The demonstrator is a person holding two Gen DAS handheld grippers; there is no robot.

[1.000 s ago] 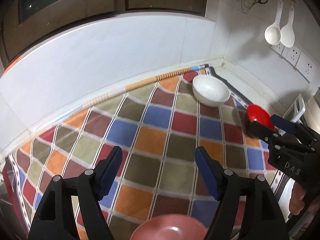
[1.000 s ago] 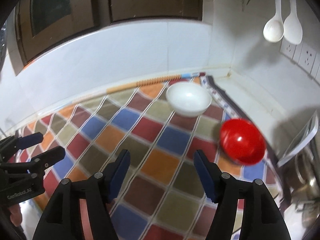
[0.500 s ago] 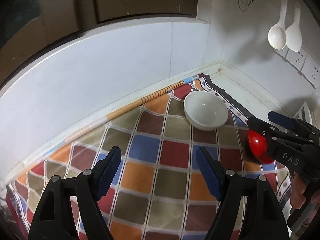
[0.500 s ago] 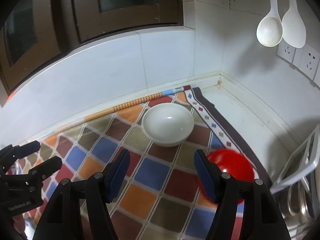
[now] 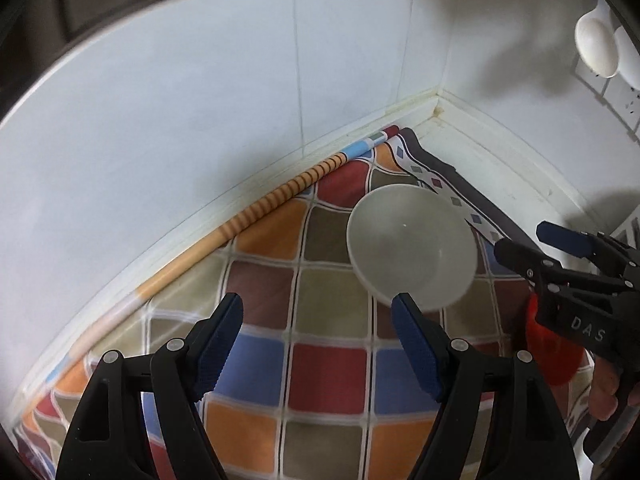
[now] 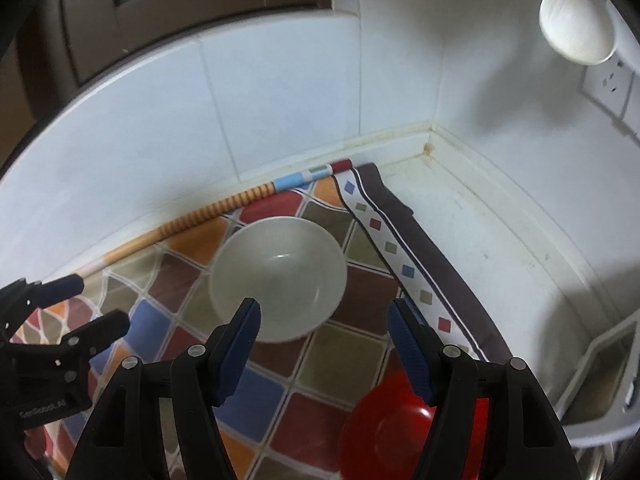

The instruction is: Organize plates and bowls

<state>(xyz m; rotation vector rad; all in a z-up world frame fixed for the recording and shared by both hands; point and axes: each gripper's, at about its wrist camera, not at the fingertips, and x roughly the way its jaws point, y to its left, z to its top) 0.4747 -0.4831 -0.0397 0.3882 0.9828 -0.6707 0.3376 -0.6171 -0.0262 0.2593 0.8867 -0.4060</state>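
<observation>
Both wide-open, empty grippers, left gripper (image 5: 316, 344) and right gripper (image 6: 324, 340), neared the smooth round white bowl (image 6: 278, 278)

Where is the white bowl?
The white bowl sits on the checked cloth near the wall corner, ahead of both open grippers, with the red bowl nearer and to its right.

Glossy, seemingly ceramic white bowl (image 6: 278, 280)
</observation>
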